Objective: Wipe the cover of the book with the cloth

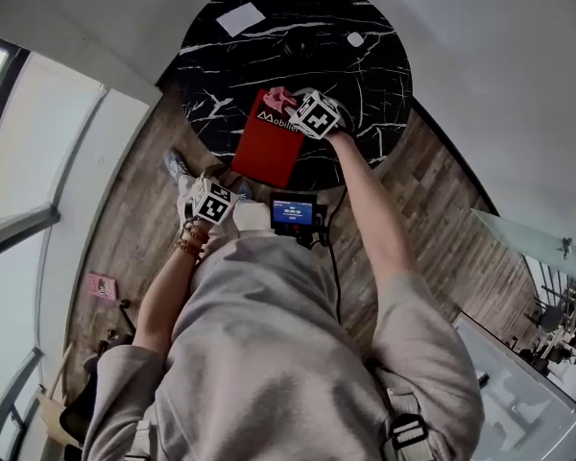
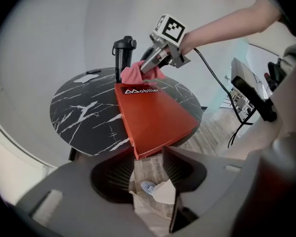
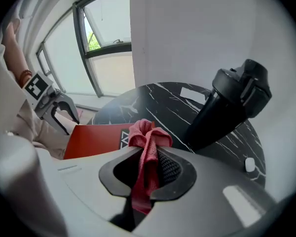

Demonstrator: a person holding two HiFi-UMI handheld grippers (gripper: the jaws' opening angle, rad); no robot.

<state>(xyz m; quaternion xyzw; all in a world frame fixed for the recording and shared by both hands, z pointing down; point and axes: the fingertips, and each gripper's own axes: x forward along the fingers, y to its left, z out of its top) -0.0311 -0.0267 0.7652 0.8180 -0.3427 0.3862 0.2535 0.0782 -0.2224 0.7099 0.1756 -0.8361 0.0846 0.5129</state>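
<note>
Risk: book, unheld, overhangs the table's near edge; your right gripper pinches the cloth at its far end, your left gripper hangs open and empty, so a hard stroke toward you could slide it off.

The black bottle is my main obstacle. It stands upright on the tabletop just beyond the far end of the book, close beside my right gripper, which is clamped on the cloth. A white card lies near the far left edge and a small white cap near the far right edge. I have bare marble either side of the book. My left gripper hangs off the near edge, jaws apart.
</note>
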